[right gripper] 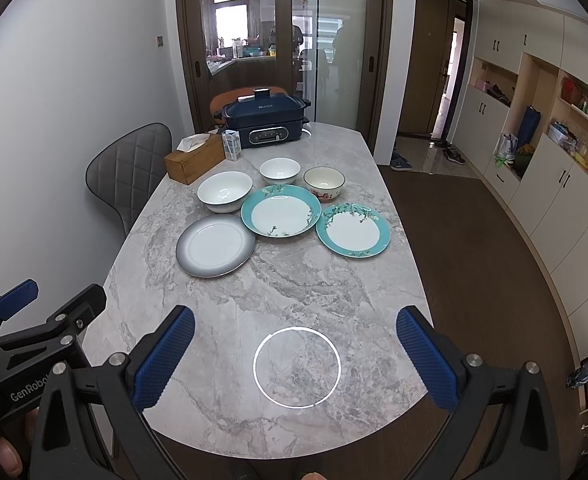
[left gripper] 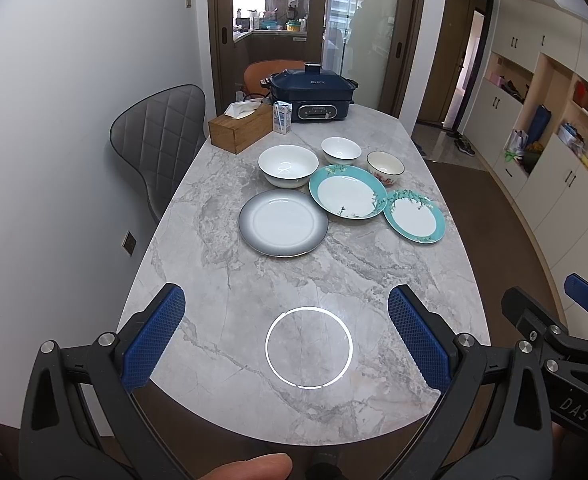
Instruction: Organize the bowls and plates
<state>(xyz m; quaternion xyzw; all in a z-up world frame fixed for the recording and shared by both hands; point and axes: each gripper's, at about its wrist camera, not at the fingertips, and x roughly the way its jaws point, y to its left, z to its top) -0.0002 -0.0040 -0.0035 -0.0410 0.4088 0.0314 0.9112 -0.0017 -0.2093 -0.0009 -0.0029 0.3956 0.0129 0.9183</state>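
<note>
Thumb only under left claw

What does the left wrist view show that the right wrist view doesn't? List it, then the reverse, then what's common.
Left wrist only: a wall socket beside the table, and the "DAS" marking on the right gripper.
Right wrist only: the "GenRobo" lettering on the left gripper.
Both: the two grippers open, three plates, three bowls, blue cooker, tissue box, grey chair.
</note>
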